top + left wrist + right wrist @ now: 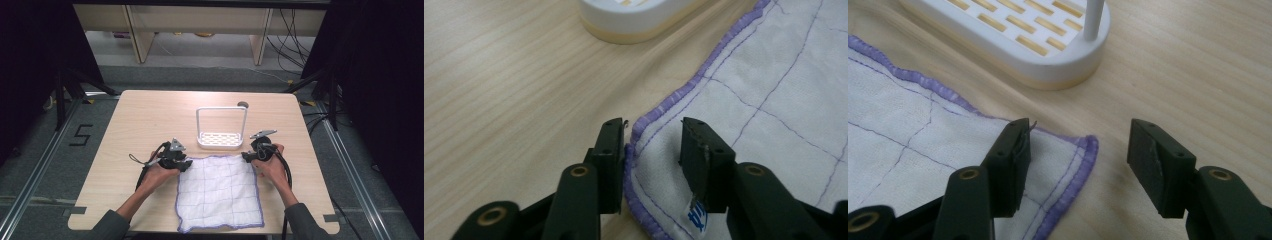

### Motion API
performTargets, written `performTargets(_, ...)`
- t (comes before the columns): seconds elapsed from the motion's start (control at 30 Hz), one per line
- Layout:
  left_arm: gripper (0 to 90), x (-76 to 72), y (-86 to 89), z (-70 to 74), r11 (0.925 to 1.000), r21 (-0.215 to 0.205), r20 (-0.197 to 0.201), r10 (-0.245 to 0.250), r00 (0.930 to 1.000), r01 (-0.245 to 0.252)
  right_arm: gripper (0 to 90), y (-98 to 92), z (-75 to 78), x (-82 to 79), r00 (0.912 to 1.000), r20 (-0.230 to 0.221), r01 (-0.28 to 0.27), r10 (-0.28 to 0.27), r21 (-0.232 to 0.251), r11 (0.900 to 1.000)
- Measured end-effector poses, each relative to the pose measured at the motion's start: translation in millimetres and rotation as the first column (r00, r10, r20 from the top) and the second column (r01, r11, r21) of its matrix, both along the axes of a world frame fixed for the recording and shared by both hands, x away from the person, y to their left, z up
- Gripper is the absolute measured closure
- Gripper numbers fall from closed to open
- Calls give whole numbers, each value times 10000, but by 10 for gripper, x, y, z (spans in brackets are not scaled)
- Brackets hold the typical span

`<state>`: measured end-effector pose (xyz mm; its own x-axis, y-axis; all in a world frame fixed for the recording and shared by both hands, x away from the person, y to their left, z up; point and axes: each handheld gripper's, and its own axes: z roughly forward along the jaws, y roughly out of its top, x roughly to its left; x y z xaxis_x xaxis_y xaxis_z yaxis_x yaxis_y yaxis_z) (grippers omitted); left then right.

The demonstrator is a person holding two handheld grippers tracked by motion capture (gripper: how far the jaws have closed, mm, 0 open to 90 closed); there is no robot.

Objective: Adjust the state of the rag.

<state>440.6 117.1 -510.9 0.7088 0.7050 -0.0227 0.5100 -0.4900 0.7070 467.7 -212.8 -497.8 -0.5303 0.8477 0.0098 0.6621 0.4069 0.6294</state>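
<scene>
Here both tongs stand open astride the cloth's (219, 192) far corners, gripping nothing: left tongs (651, 150), right tongs (1079, 150). Press low to the desk (150, 115), then close on the purple hem together.

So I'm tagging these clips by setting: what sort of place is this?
Probably a lab or recording workspace, not a home: a bare wooden table ringed by dark curtains, loose cables on the floor, and a floor mark "5".
</scene>
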Motion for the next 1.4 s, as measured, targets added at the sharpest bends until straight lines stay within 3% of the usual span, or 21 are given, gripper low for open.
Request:
performTargets(0.13, 750, 18, 9, -9, 9998, -192, 4, -68, 10000, 68, 493, 3, -9, -2, 9995, -326, 20, -20, 17, 10000)
performTargets(0.2, 792, 28, 20, -10, 9998, -149, 174, -92, 9998, 95, 545, -10, -18, 13, 9996, -223, -177, 180, 128, 9998)
performTargets(0.33, 815, 50, 63, -5, 9996, -273, 315, 13, 9995, -4, 704, -33, -20, 6, 9993, -367, -95, 116, 561, 9984)
performTargets(0.5, 822, 38, 64, 19, 9993, -370, 417, -34, 9991, 49, 847, -27, 35, -38, 9985, -418, -325, 347, 525, 9981)
performTargets(0.63, 822, 41, 76, 31, 9986, -532, 490, 2, 9988, 24, 863, -48, 69, -38, 9955, 406, -867, 852, 367, 9956)
performTargets(0.67, 823, 43, 89, 45, 9990, -423, 518, -116, 9986, 138, 864, -56, 87, -39, 9952, 406, -910, 894, 403, 9950)
performTargets(0.77, 823, 41, 95, 70, 9980, -629, 663, -26, 9978, 68, 866, -35, 134, -93, 9979, 255, -620, 602, 756, 9952)
performTargets(0.8, 823, 39, 103, 86, 9977, -680, 672, -9, 9977, 55, 867, -62, 152, -79, 9938, 575, -980, 953, 451, 9942)
performTargets(1.03, 822, 61, 173, 158, 9924, -1225, 843, 169, 9963, -65, 870, -91, 340, -133, 9928, 640, -1066, 1016, 796, 9911)
performTargets(1.2, 822, 56, 161, 182, 9874, -1583, 977, 186, 9950, -29, 870, -116, 382, -143, 9906, 855, -1147, 1068, 930, 9890)
performTargets(1.23, 822, 62, 172, 193, 9901, -1401, 965, 17, 9953, 119, 871, -113, 399, -155, 9921, 783, -1057, 980, 1013, 9892)
performTargets(1.27, 821, 67, 170, 198, 9902, -1387, 1048, 1, 9945, 145, 870, -123, 394, -139, 9877, 1026, -1272, 1177, 924, 9876)
performTargets(1.4, 817, 90, 189, 232, 9887, -1478, 1110, -92, 9938, 256, 870, -129, 403, -149, 9889, 1001, -1199, 1096, 1032, 9874)
